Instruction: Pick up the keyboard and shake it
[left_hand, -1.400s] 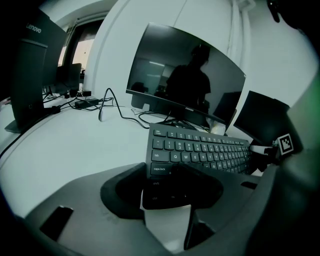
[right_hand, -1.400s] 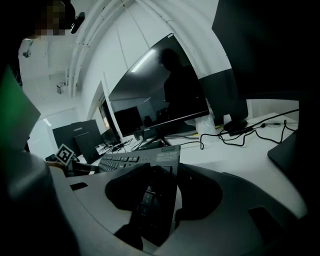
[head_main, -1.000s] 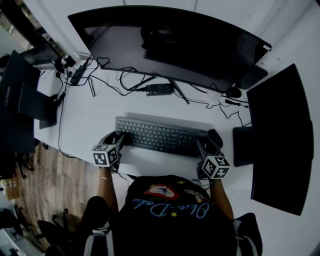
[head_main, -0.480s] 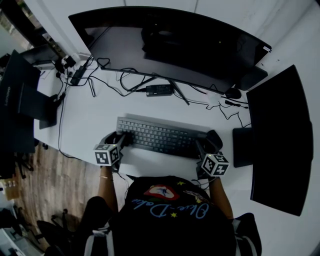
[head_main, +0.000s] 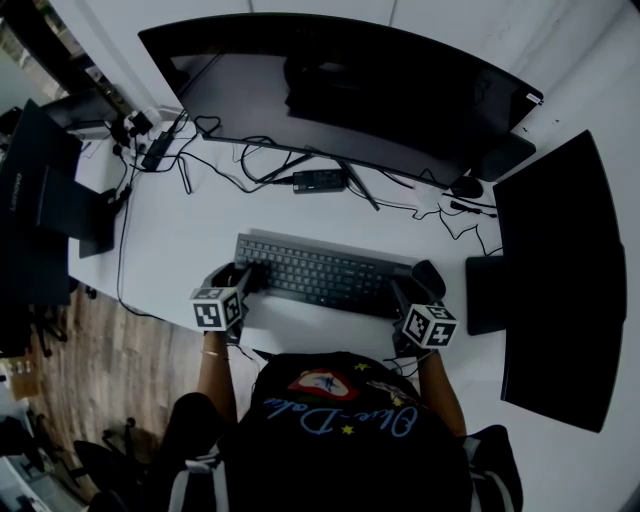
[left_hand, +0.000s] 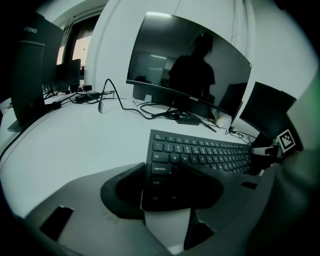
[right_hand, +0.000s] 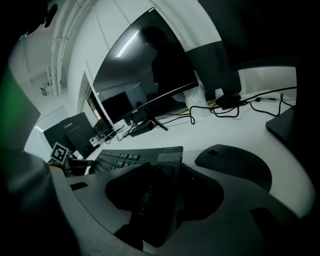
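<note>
A dark flat keyboard (head_main: 320, 272) lies crosswise in front of the person, above the white desk (head_main: 180, 240). My left gripper (head_main: 248, 280) grips its left end. In the left gripper view the corner with the shift and ctrl keys (left_hand: 162, 185) sits between the jaws of the left gripper (left_hand: 167, 189). My right gripper (head_main: 403, 297) is shut on the right end. In the right gripper view the keyboard (right_hand: 125, 160) runs off to the left from the right gripper (right_hand: 160, 195), with its end deep between the jaws.
A black mouse (head_main: 430, 278) sits just right of the keyboard, close to the right gripper. A wide curved monitor (head_main: 340, 90) stands behind, another dark screen (head_main: 555, 280) at the right, and a dark monitor (head_main: 40, 200) at the left. Cables (head_main: 250, 160) trail under the curved monitor.
The keyboard and both grippers have shifted a little to the right together. Both grips stay as they were.
</note>
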